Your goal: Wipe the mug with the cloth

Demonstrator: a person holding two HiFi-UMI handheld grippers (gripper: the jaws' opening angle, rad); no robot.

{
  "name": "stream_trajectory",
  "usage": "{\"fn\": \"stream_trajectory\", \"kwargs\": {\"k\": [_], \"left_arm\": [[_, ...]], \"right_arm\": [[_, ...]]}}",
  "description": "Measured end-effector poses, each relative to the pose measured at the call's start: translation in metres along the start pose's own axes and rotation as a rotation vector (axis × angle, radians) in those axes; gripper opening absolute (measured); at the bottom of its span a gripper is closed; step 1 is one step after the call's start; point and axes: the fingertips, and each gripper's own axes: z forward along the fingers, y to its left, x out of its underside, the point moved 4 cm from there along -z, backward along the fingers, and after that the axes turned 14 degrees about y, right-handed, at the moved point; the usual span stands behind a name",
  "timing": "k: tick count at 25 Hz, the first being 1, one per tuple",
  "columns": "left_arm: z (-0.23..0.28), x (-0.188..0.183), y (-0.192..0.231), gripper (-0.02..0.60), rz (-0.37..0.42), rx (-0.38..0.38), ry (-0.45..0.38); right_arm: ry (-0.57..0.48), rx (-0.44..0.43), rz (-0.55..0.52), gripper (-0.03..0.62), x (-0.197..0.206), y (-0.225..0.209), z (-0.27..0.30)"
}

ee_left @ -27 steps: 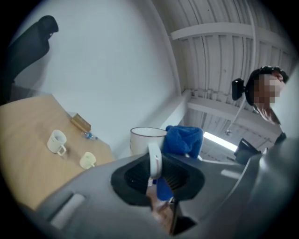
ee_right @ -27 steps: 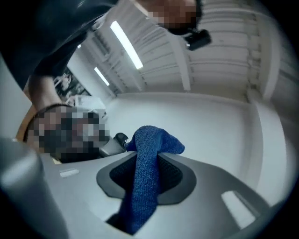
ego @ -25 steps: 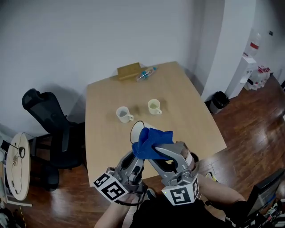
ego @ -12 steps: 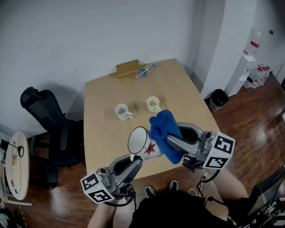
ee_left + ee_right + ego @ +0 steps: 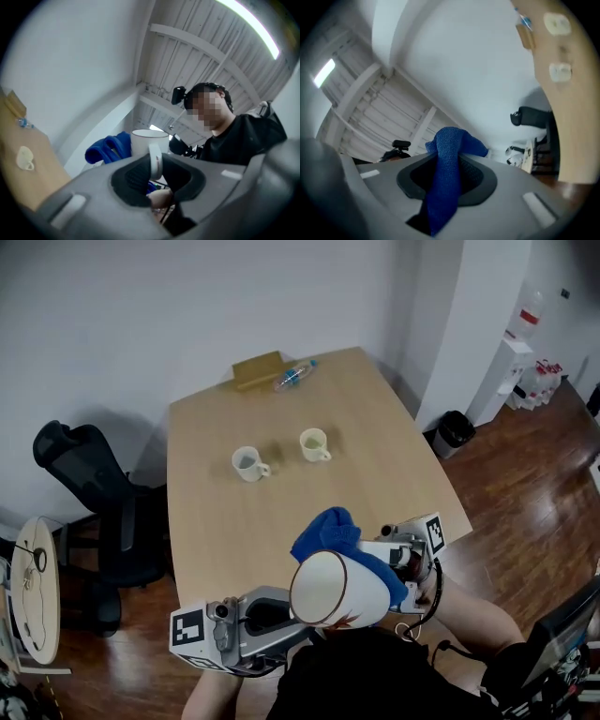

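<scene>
Near the table's (image 5: 211,531) edge, before two cups (image 5: 247,463), left gripper (image 5: 157,174) pinches mug (image 5: 337,591) handle; right gripper (image 5: 448,174) pinches cloth (image 5: 330,529).

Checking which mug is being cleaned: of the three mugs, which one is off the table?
The large dark-rimmed white mug, held by its handle in the left claw beside the blue cloth. The two small mugs stand on the table.

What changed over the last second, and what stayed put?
The left gripper lifted the mug toward the camera. The right gripper rolled over and swept the blue cloth from over the mug round to its far side. Both grips held: left on the handle, right on the cloth. The two small mugs on the table stayed put.
</scene>
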Motion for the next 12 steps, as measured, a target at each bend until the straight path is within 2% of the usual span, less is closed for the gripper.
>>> {"fn": "stream_trajectory", "kwargs": {"k": [3,6,8,10,12], "left_arm": [[-0.002,0.003,-0.003,0.063,-0.016,0.058,-0.047],[0.007,0.001,-0.004,0.063,-0.054,0.087,-0.103],[0.011,-0.001,-0.001,0.063,-0.093,0.078,-0.146],[0.009,0.000,0.007,0.063,-0.116,0.023,-0.172],[0.004,0.002,0.018,0.063,-0.119,-0.078,-0.173]], "right_arm": [[-0.028,-0.120,0.128,0.104,0.019,-0.012,0.014],[-0.072,-0.174,0.212,0.104,0.036,-0.026,0.018],[-0.115,-0.177,0.234,0.104,0.040,-0.032,0.016],[-0.166,-0.098,0.174,0.104,0.033,-0.038,0.006],[-0.245,0.079,0.039,0.104,0.012,-0.038,-0.015]]}}
